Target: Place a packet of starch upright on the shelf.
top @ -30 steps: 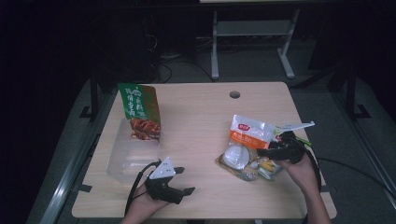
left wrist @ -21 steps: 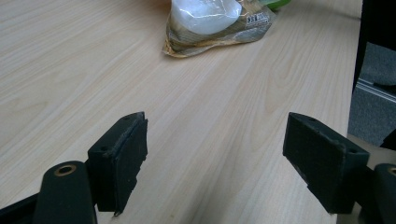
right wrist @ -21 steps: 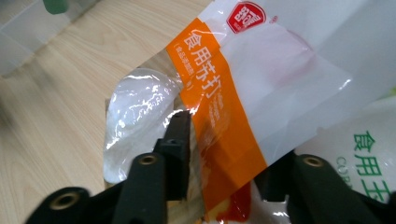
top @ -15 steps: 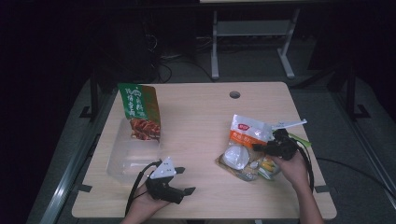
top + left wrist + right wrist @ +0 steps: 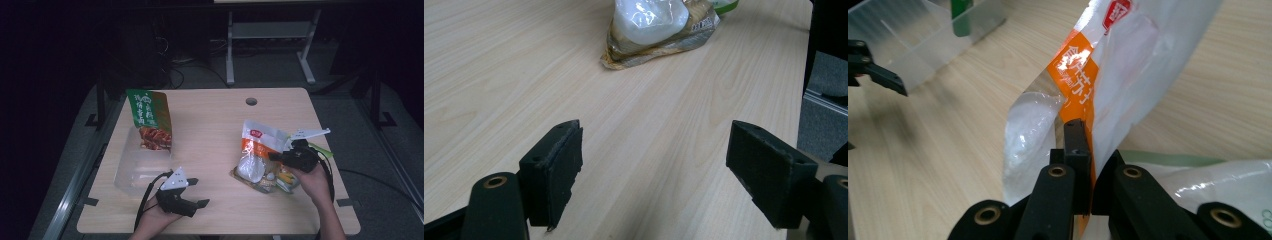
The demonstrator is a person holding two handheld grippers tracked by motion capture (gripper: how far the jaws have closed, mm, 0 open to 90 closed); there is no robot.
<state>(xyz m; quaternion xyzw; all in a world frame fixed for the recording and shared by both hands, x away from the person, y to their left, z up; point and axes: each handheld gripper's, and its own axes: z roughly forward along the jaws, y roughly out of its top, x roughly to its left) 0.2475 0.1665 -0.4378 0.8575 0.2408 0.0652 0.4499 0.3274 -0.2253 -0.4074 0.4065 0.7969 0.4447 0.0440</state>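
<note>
Table [image 5: 210,130] first: we see a clear plastic bin [image 5: 131,172] at left holding 1 green snack pouch [image 5: 149,119]. Our right gripper [image 5: 278,156] pinches the orange-and-white bag [image 5: 260,140] above the snack pile [image 5: 257,172], so packing looks barely begun. Our left gripper [image 5: 197,192] rests spread, holding nothing.
</note>
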